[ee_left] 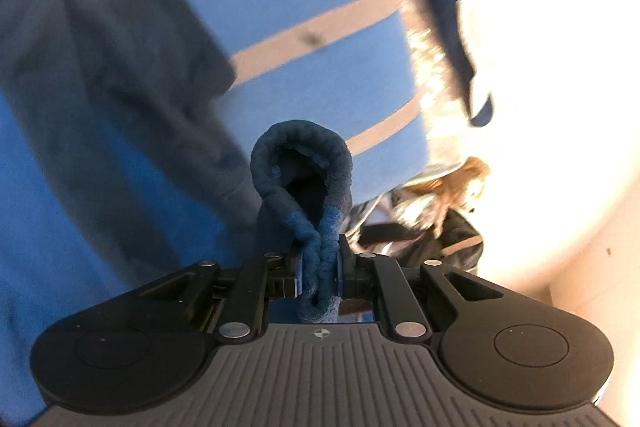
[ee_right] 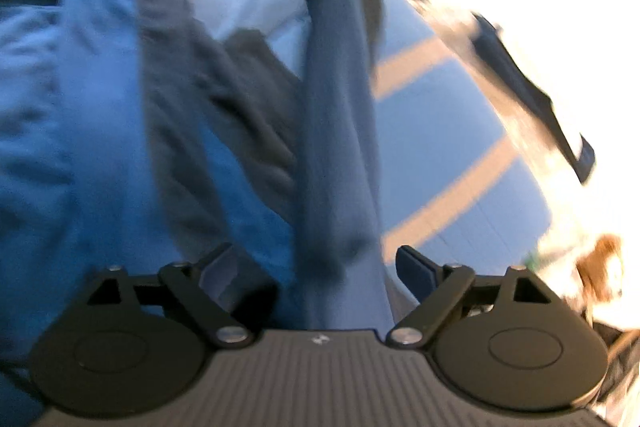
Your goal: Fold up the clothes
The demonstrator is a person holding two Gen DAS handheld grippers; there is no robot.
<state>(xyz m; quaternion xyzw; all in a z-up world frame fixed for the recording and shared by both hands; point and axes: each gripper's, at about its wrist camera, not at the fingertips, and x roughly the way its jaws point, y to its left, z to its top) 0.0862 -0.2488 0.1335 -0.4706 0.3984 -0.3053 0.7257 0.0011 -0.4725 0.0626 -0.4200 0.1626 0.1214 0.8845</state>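
My left gripper (ee_left: pixel 319 267) is shut on a fold of dark blue fleecy garment (ee_left: pixel 304 171), which loops up in front of the jaws. The rest of the dark garment (ee_left: pixel 120 87) trails away to the left over a blue cover. In the right wrist view my right gripper (ee_right: pixel 320 271) stands open, its jaws wide apart. A long strip of the dark garment (ee_right: pixel 336 107) hangs down between its fingers without being pinched. More crumpled dark cloth (ee_right: pixel 224 107) lies to the left. Both views are blurred.
Underneath lies a light blue sheet with tan stripes (ee_left: pixel 312 35), also seen as the striped sheet (ee_right: pixel 452 155) on the right. A deeper blue cloth (ee_right: pixel 60 127) covers the left. A dark strap (ee_right: pixel 520 79) and a dark bag (ee_left: pixel 440 247) sit at the overexposed right.
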